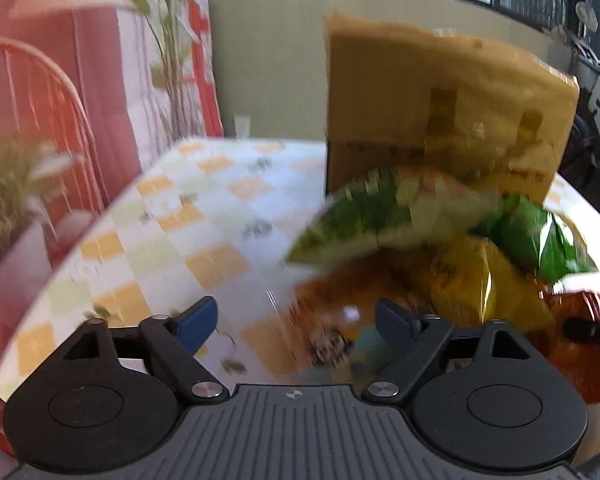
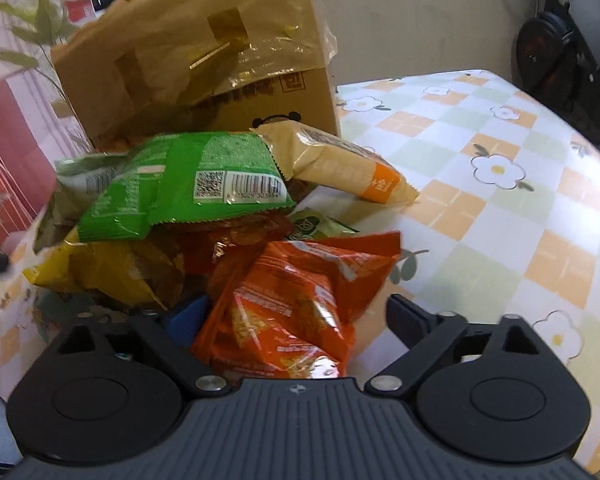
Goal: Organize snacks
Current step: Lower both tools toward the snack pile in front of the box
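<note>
Snack packets (image 2: 204, 184) heaped on checked floral tablecloth (image 2: 500, 184), cardboard box (image 2: 204, 60) behind

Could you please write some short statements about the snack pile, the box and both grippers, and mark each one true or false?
1. An orange snack bag lies between the open fingers of the right hand-held gripper. True.
2. The cardboard box stands at the far side of the snack pile. True.
3. The green packet with the barcode lies under the orange bag. False: it lies on top of the pile, farther away than the orange bag.
4. The left hand-held gripper is shut on a snack. False: its fingers stand apart and grip nothing.
5. The tablecloth is plain blue. False: it is checked orange, green and white, with flowers.
</note>
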Motion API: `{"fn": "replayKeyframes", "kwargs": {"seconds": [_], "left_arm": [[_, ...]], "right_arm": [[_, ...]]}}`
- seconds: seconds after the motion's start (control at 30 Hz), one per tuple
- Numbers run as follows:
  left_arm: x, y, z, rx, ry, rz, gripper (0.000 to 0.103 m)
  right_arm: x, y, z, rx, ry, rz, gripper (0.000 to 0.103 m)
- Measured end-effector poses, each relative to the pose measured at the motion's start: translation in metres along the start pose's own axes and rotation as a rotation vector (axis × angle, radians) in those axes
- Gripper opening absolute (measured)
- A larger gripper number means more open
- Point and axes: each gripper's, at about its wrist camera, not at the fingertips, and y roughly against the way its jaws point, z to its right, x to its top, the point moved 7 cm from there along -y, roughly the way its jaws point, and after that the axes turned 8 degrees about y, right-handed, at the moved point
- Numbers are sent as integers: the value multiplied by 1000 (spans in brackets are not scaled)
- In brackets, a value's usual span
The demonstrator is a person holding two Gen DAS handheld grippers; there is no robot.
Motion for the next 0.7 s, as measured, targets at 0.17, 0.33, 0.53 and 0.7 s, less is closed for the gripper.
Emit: {"fn": "replayKeyframes", "kwargs": {"seconds": [0.17, 0.33, 0.53, 0.7], "left_arm": [[-6, -11, 1, -35, 23, -33, 84], [7, -24, -4, -78, 120, -46, 83], [17, -52, 9, -120, 165, -66, 84], [6, -66, 19, -108, 153, -89, 90]], "right_arm": [[-3, 5, -4, 4, 22, 33, 82], [-5, 5, -3, 10, 16, 36, 82], [-5, 5, -2, 14, 11, 39, 82], [-6, 5, -1, 17, 13, 42, 82]]}}
